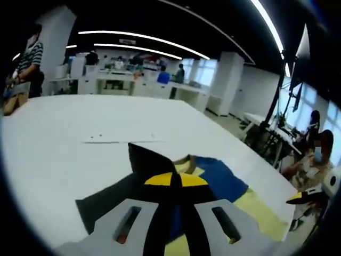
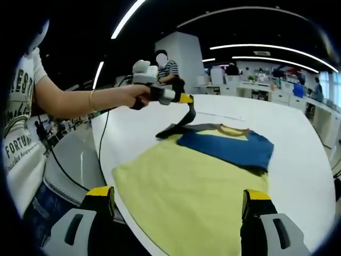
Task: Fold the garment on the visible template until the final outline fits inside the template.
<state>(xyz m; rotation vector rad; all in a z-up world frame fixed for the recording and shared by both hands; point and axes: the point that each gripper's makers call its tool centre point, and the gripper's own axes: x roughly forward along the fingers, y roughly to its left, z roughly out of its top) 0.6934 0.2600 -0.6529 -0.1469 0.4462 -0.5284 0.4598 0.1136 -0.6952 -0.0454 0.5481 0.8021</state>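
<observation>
in my right gripper view the right gripper (image 2: 178, 205) sits at six o'clock with its jaws spread wide and nothing between them, the yellow-capped tips hanging just over the near hem of the shirt (image 2: 186, 181). the shirt lies flat on the white table (image 2: 298, 160), yellow body toward me, a blue band across the chest at about two o'clock, and a tan collar beyond that. at eleven o'clock a hand (image 2: 133, 96) holds the left gripper (image 2: 187, 106), and a dark grey sleeve (image 2: 181, 127) rises from the shirt's far corner up to its tips. a person in a printed white tee stands at nine o'clock along the table edge. in my left gripper view the left gripper (image 1: 171, 184) comes up from six o'clock with its jaws pressed together on that sleeve (image 1: 146, 160), the cloth pinched to a dark peak just above the yellow tips. past it at three o'clock lie the blue band and yellow body of the shirt (image 1: 224, 178). farther out at eleven o'clock a thin outline (image 1: 120, 140) lies on the table, too faint for me to say whether it is the template. desks and people fill the room beyond at twelve o'clock.
</observation>
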